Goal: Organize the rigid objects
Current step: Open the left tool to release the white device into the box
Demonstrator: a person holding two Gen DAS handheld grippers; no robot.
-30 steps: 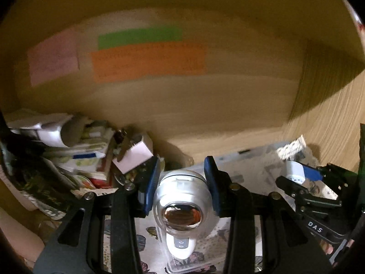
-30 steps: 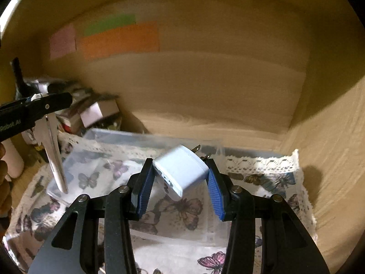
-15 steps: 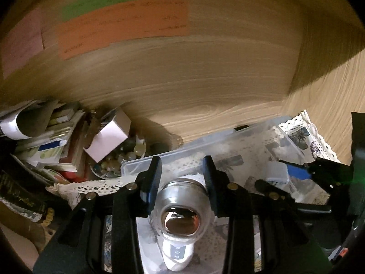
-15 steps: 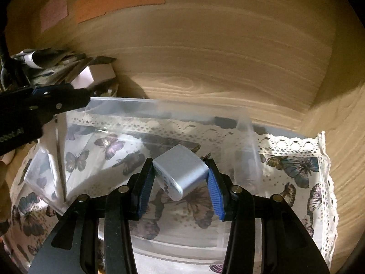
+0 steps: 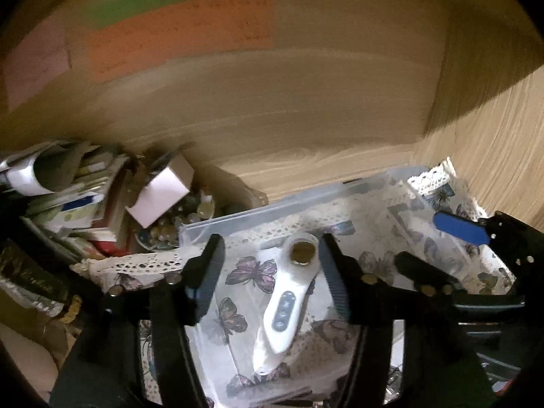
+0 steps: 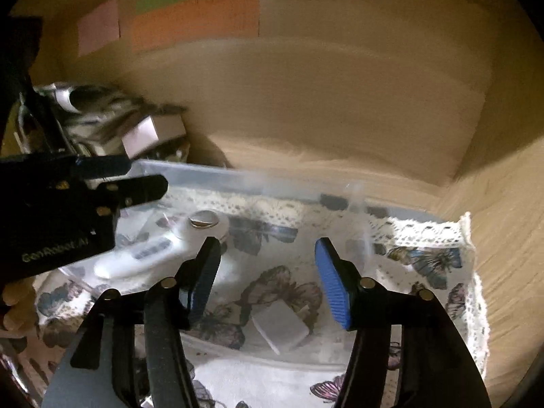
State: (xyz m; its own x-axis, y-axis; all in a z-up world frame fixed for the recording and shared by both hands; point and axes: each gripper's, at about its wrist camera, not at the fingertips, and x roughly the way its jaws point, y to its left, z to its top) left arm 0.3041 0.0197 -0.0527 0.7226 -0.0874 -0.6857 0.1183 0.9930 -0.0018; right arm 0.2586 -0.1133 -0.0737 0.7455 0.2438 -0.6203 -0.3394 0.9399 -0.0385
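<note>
A white hand-held device with a round metal head (image 5: 287, 301) lies inside the clear plastic bin (image 5: 258, 209), between and below the fingers of my open left gripper (image 5: 270, 275). It also shows in the right wrist view (image 6: 159, 248). A white plug adapter (image 6: 280, 326) lies on the bin floor below my open right gripper (image 6: 268, 278). The bin's far wall (image 6: 238, 180) shows there too. The left gripper (image 6: 102, 187) appears at the left of the right wrist view, and the right gripper (image 5: 452, 241) at the right of the left wrist view.
The bin stands on a butterfly-print lace cloth (image 6: 438, 265) in a wooden corner. A cluttered pile of papers, boxes and a bowl of beads (image 5: 112, 204) sits left of the bin. Coloured sticky notes (image 5: 176, 34) hang on the back wall.
Both grippers have opened. The white device has dropped from the left gripper into the bin, and the plug adapter from the right gripper onto the bin floor. Both grippers sit higher.
</note>
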